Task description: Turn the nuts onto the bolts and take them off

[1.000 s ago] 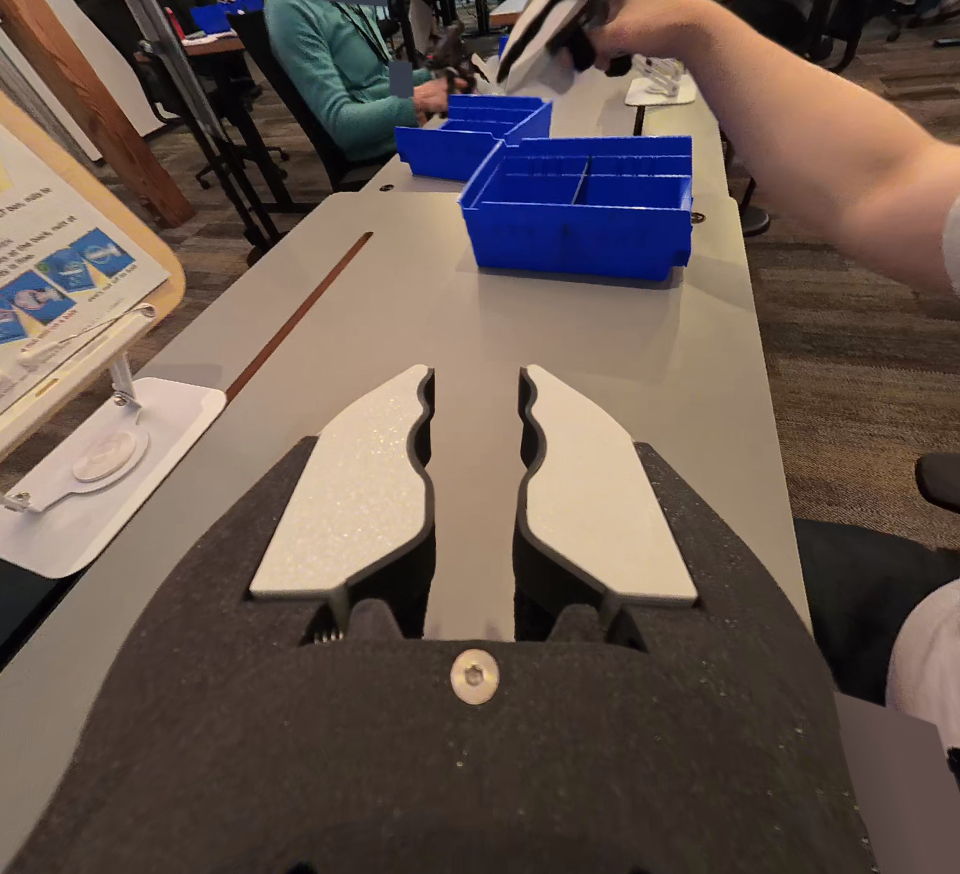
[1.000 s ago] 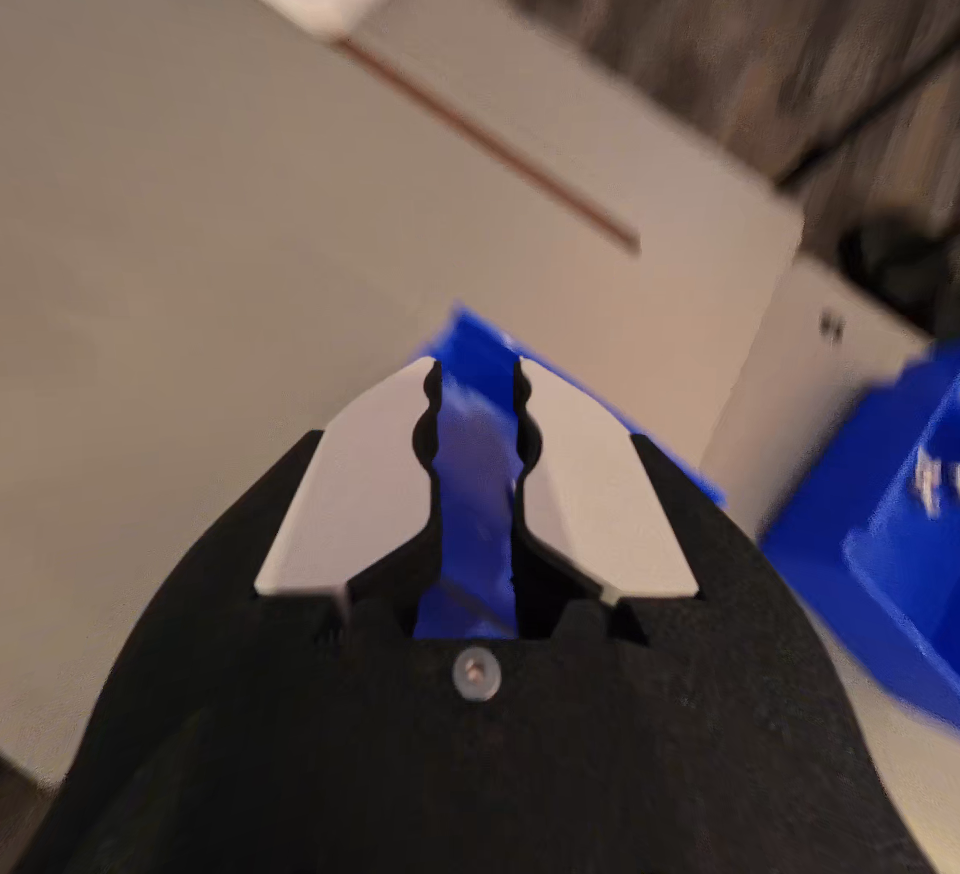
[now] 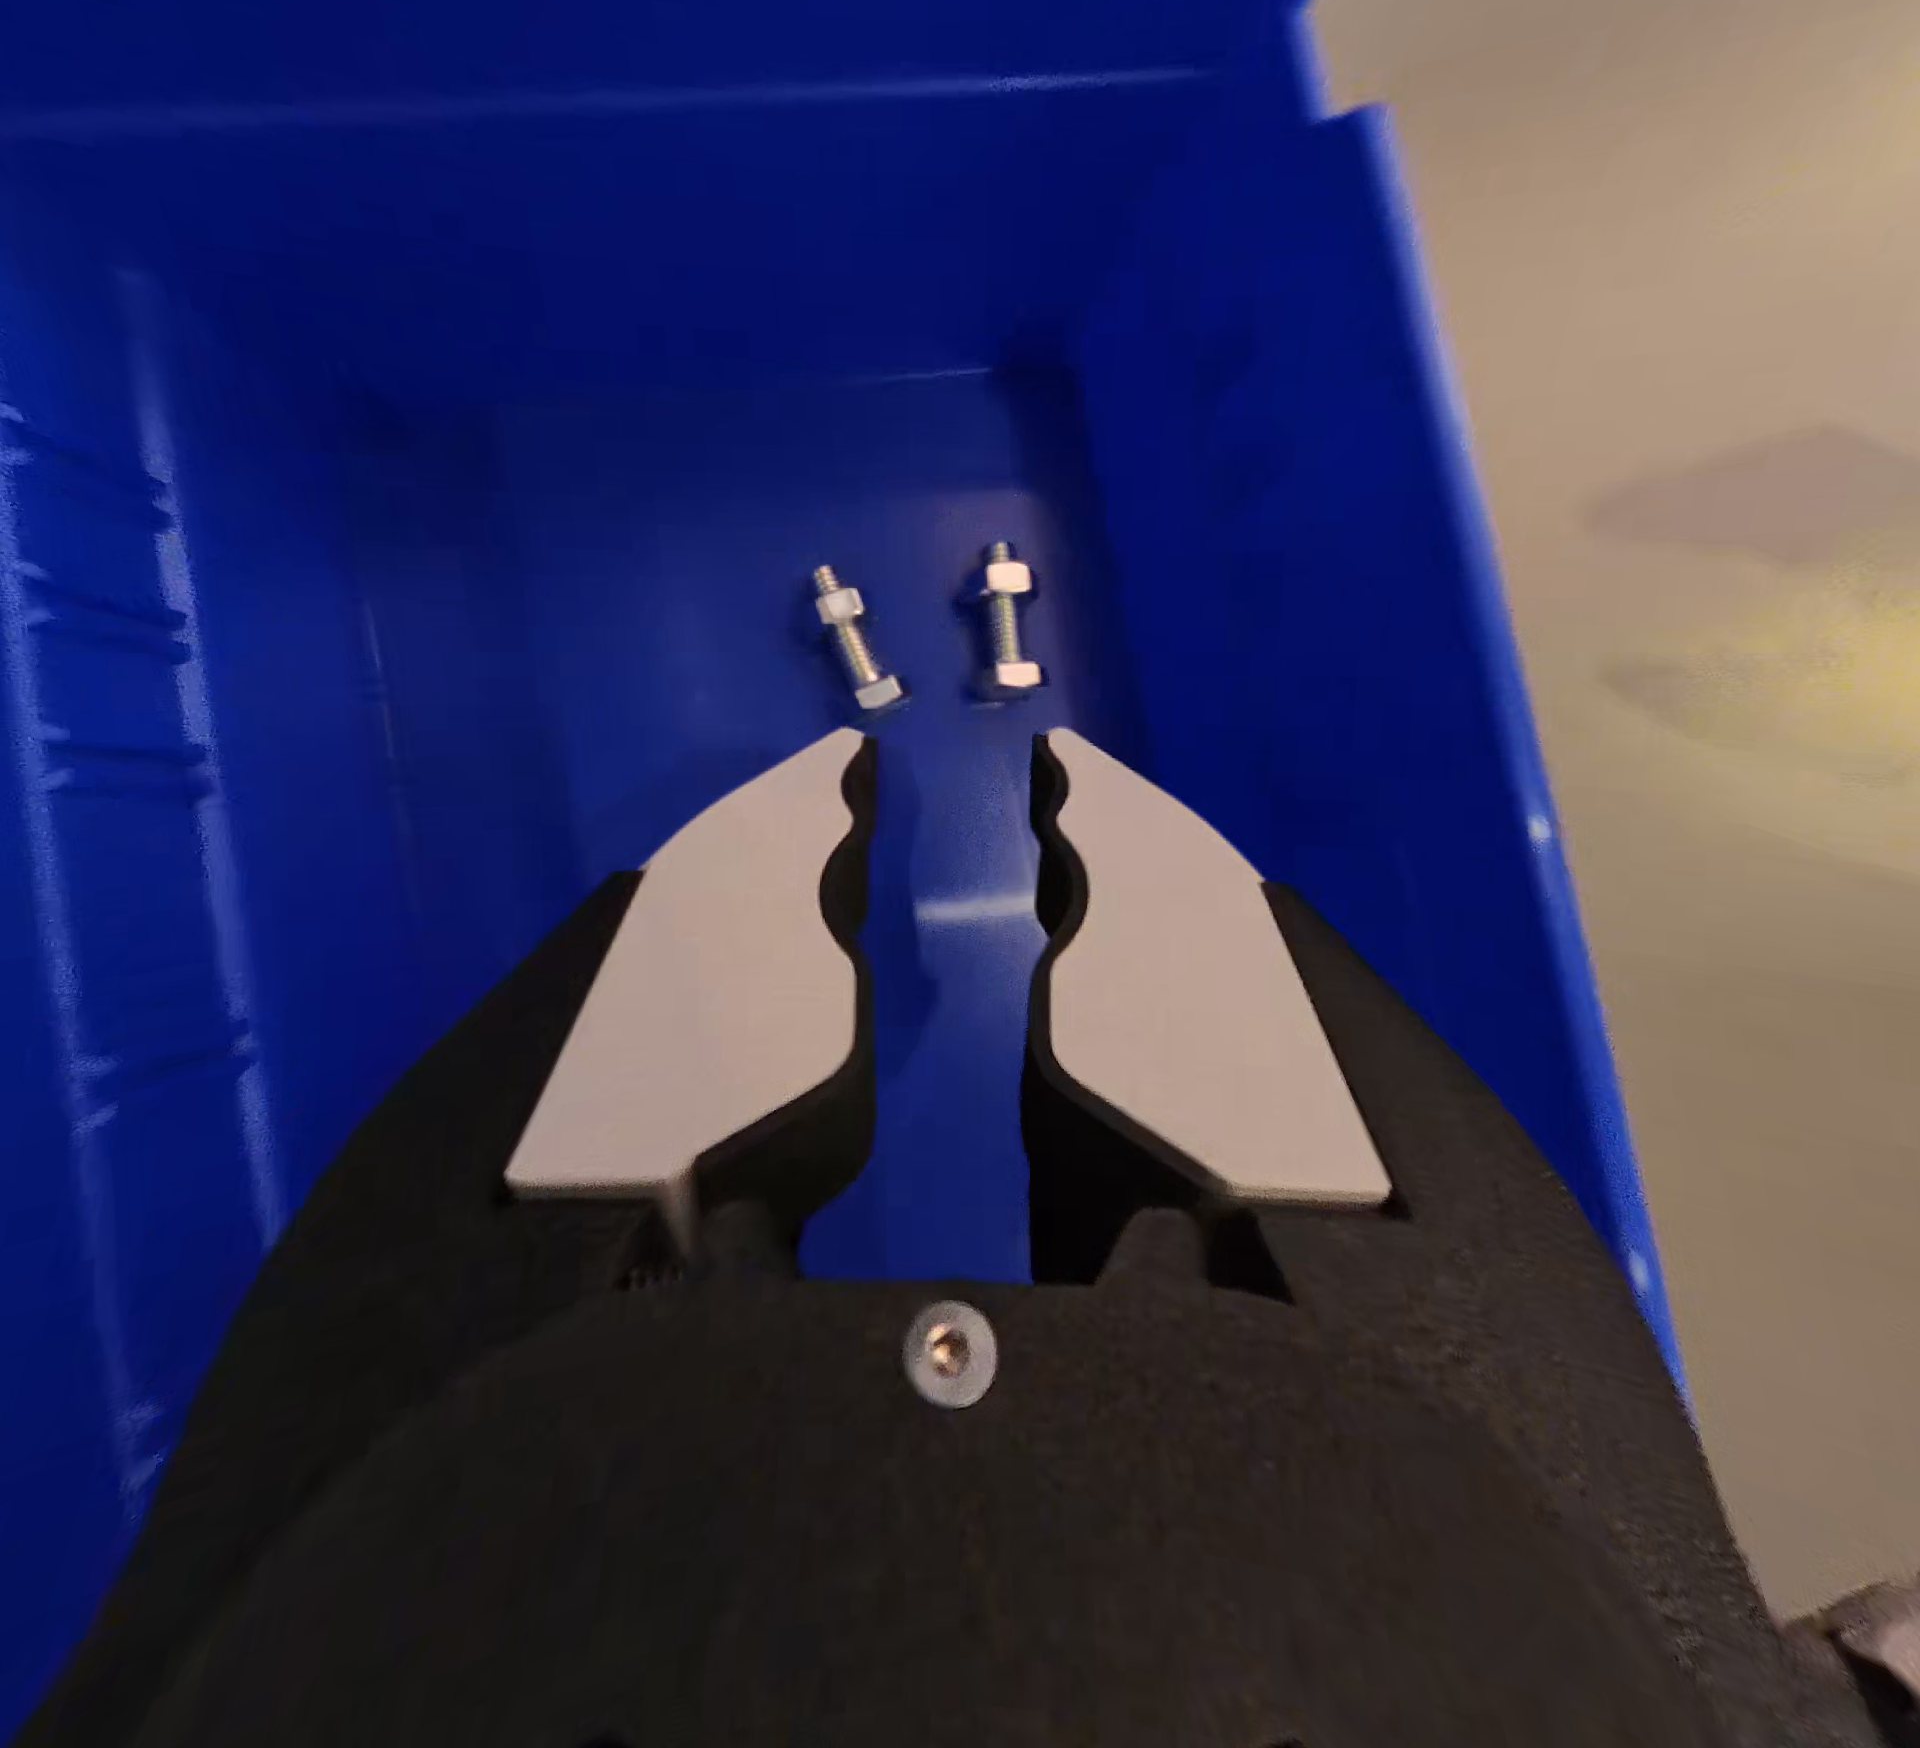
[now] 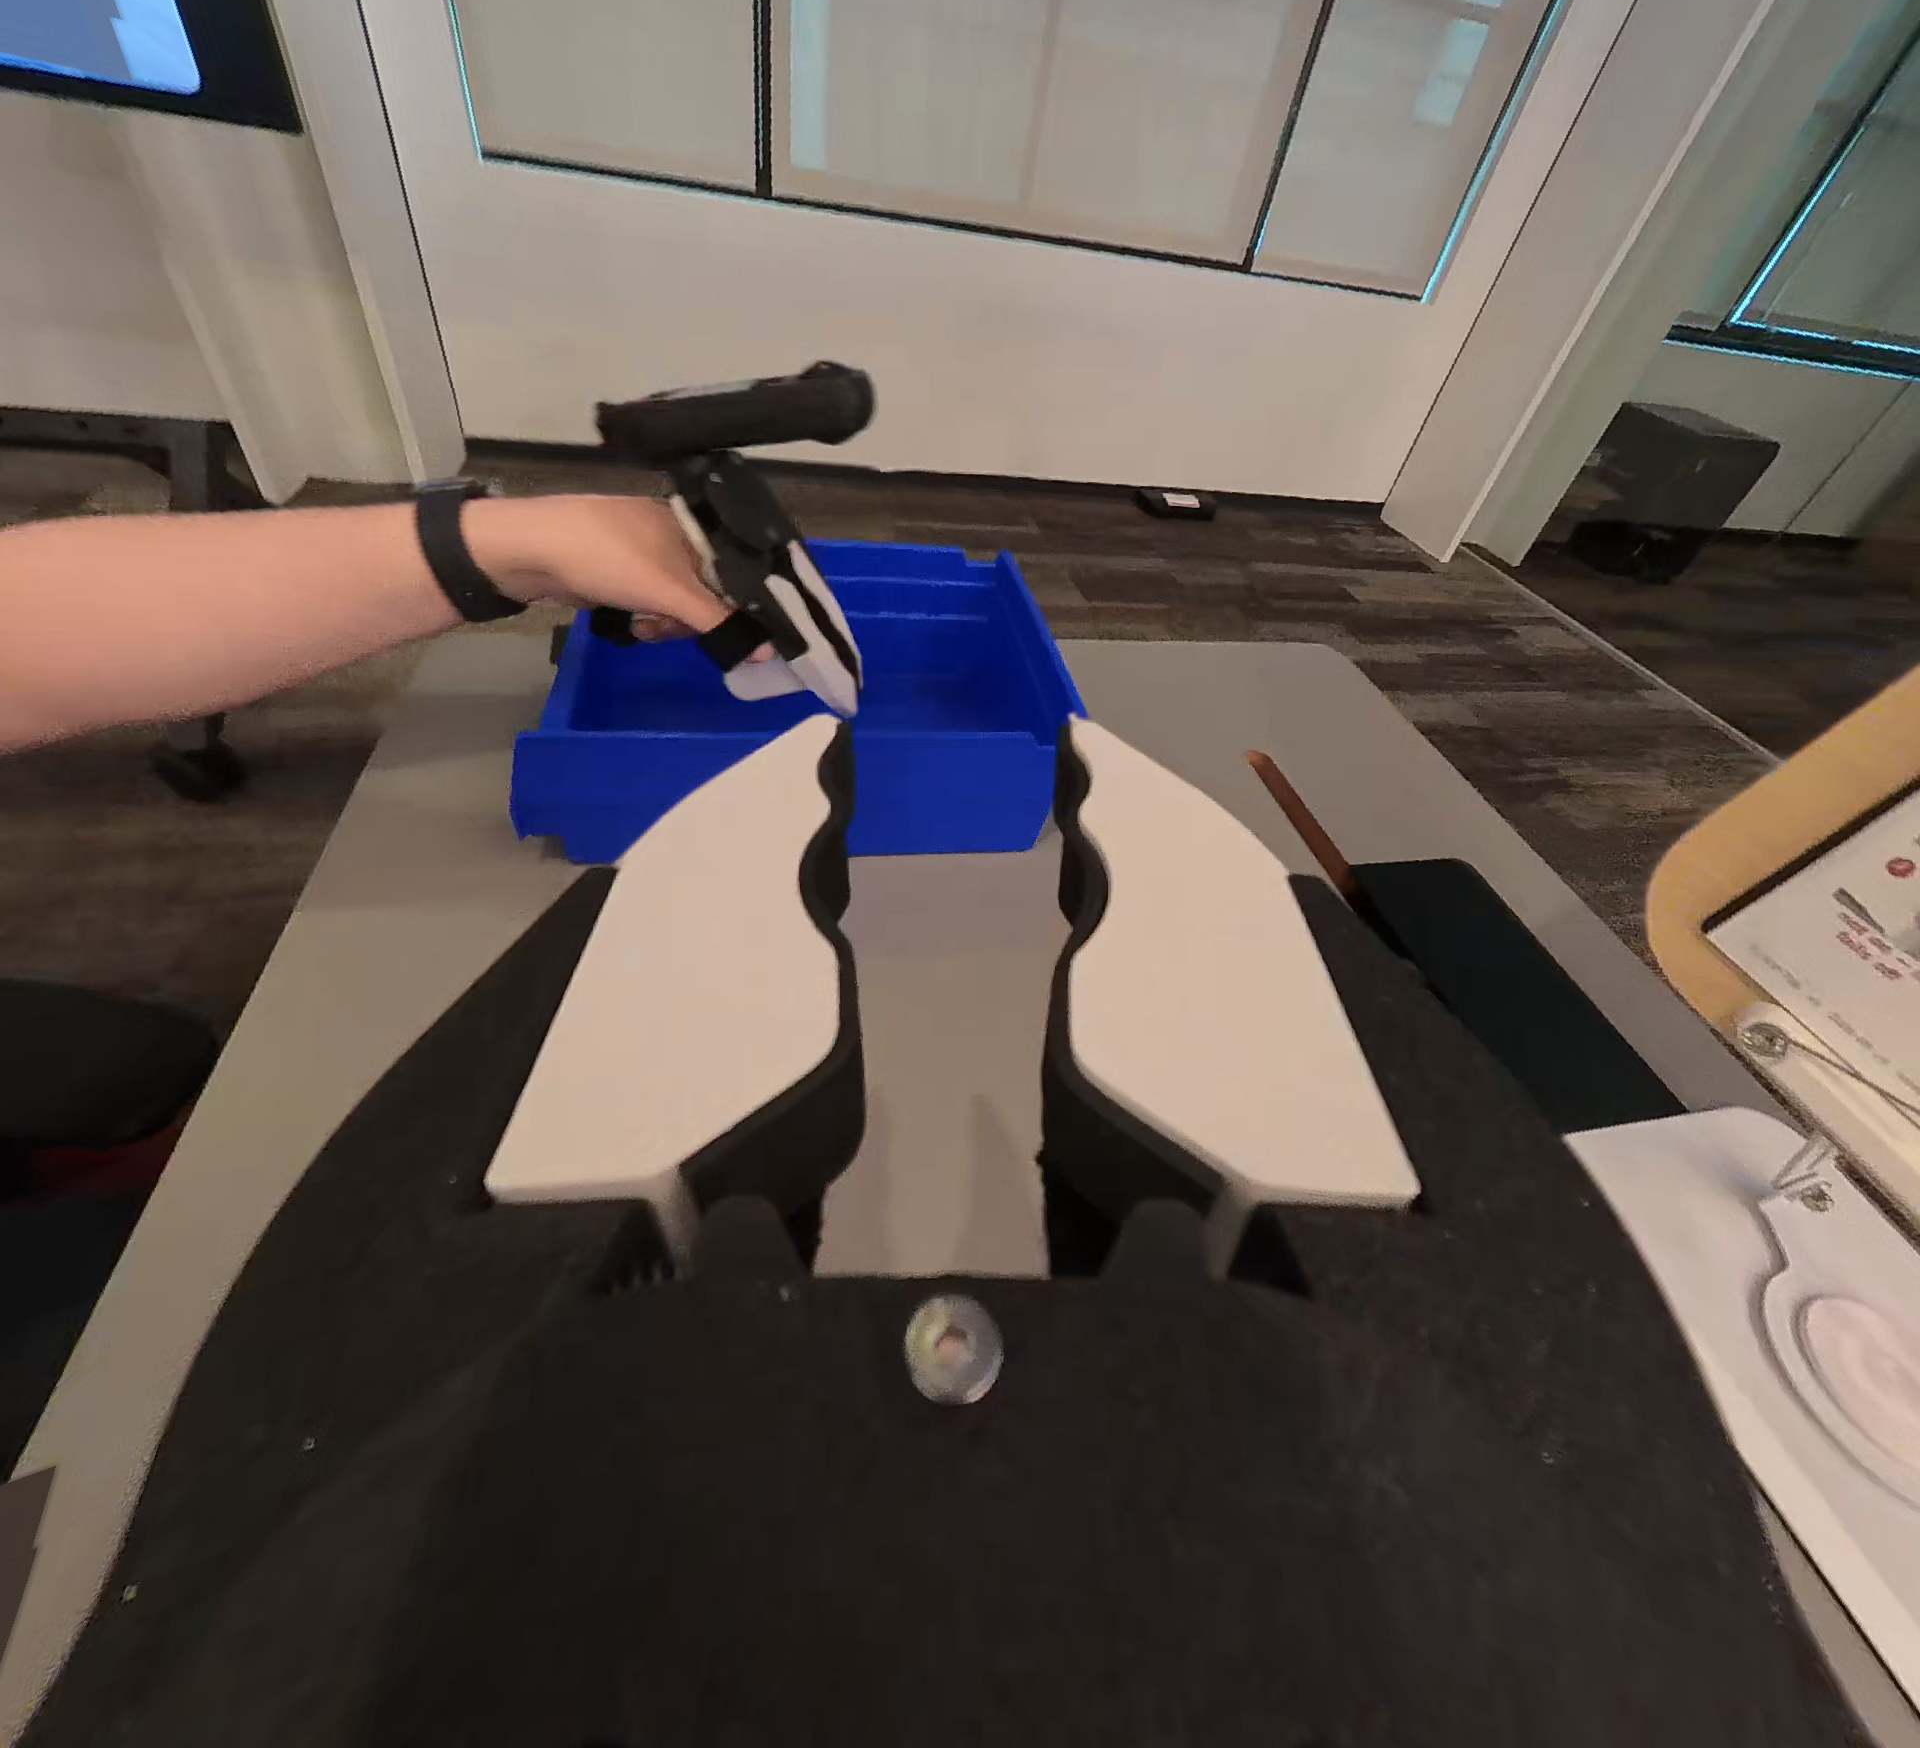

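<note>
While the left hand-held gripper [image 3: 951, 742] hangs spread over two bolts [image 3: 857, 638], it might pinch both; right hand-held gripper [image 4: 951, 742] spread, empty.

Two nutted bolts [image 3: 858, 640] [image 3: 1006, 620] lie side by side — in bin corner [image 3: 1049, 410].

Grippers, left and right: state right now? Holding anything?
Left gripper: open, empty, over two bolts in the blue bin.
Right gripper: open, empty, above the table.

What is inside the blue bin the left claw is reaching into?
Two bolts, each with a nut threaded on, lie side by side on the blue bin floor ahead of the open left claw. The claw body hides the bin's near part.
</note>
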